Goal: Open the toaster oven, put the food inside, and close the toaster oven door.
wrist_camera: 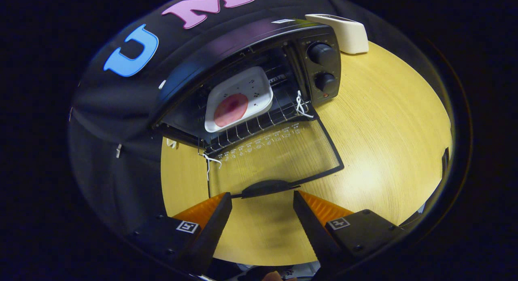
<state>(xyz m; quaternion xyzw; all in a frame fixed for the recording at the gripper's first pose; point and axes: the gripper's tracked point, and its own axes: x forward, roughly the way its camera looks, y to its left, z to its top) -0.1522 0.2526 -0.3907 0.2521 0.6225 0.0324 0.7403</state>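
Note:
A black toaster oven [259, 46] stands on the round wooden table [384, 123] with its glass door [279, 155] folded down flat. On the wire rack inside rests a white plate [251, 85] carrying a round pink slice of food [230, 110]. The door's dark handle [267, 188] lies just ahead of my fingertips, between them in line. My gripper [263, 198] is open, a little above the table, with nothing between its fingers.
Two black knobs [323, 54] sit on the oven's right panel. A cream-coloured box-shaped appliance [344, 32] stands behind the oven on the right. White strings [301, 105] hang at the door's two hinge corners. Bare tabletop spreads to the right of the door.

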